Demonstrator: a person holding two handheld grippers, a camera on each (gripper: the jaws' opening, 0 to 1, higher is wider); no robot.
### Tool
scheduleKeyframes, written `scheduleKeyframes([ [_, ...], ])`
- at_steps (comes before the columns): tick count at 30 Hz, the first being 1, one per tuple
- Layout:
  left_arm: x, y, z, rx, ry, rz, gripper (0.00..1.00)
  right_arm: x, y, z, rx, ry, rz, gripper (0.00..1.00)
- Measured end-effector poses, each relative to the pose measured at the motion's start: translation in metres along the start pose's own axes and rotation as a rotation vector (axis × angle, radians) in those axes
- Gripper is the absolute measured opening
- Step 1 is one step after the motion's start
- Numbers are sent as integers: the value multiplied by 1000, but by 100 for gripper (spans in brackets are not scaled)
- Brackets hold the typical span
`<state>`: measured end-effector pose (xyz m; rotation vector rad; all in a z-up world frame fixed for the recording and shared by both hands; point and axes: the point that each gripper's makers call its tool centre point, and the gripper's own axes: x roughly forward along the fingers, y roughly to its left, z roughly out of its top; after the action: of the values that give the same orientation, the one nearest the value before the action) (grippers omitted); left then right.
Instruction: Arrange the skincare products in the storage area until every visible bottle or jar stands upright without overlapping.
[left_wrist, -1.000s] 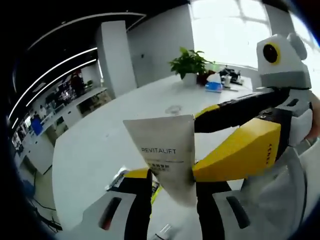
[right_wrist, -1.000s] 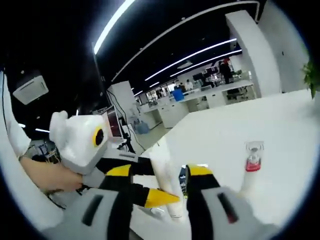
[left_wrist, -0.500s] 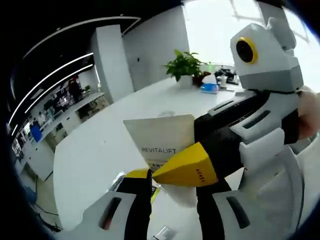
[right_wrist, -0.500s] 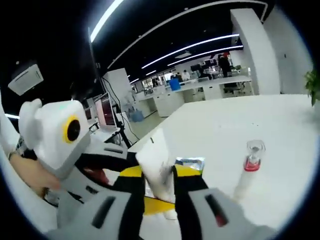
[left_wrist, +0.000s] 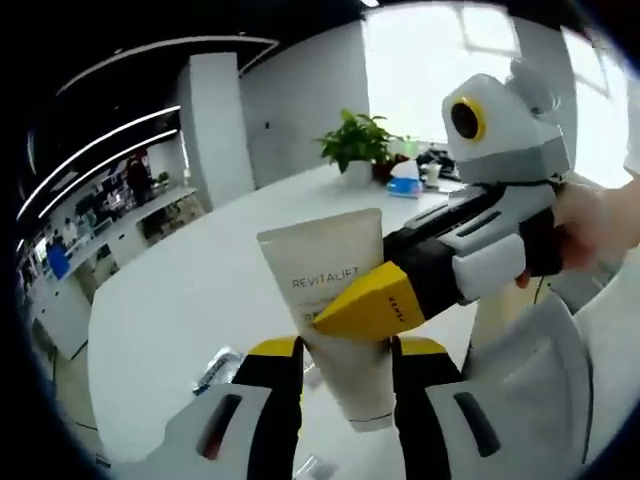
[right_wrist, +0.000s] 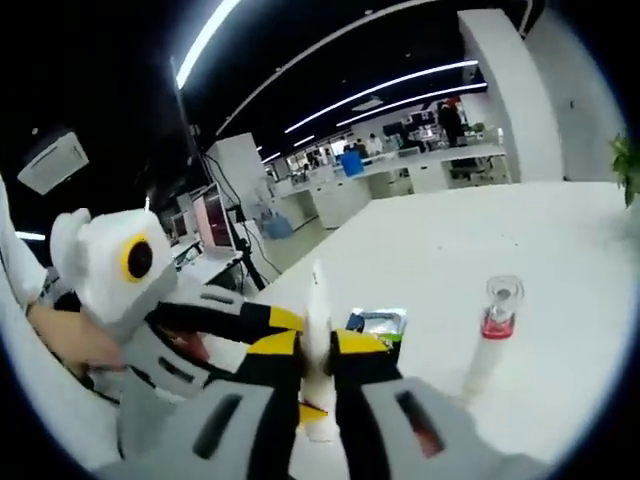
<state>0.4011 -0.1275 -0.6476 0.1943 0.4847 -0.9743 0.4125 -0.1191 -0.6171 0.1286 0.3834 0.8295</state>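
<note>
Both my grippers are clamped on the same tube (left_wrist: 335, 300): left gripper (left_wrist: 345, 350) pinches its lower body, right gripper (right_wrist: 318, 345) bites it edge-on, its yellow tip across the tube's face in the left gripper view. The tube is held in the air above the table (left_wrist: 190, 290), crimped end up. Risk: the soft tube buckling or twisting between two grips, or slipping when one lets go. Behind, a slim bottle (right_wrist: 487, 340) stands upright near a foil packet (right_wrist: 377, 325); a careless sweep down could topple it.

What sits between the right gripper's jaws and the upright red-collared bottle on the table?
In the right gripper view, a small dark packet lies between the right gripper and the bottle.
</note>
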Motion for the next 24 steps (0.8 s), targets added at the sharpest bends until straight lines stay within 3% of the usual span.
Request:
scheduleKeyframes([
  [4,-2,-8,-5,-34,-12,-97,31,-12,13,11,86,-67,138,10],
  [11,-14,-43,0,-75,-34,-352,26,-31,39,14,42,-37,383,10],
  [13,-19,-51,1,-50,-27,-416,24,-36,47,16,29,-29,453,10],
  [17,-24,-60,-3,25,34,-483,22,-38,58,12,-57,33,534,10],
  [21,-31,-62,-19,155,149,-533,20,-37,66,4,-147,108,594,10],
  [24,-34,-59,-27,227,202,-544,19,-37,68,5,-164,109,610,10],
])
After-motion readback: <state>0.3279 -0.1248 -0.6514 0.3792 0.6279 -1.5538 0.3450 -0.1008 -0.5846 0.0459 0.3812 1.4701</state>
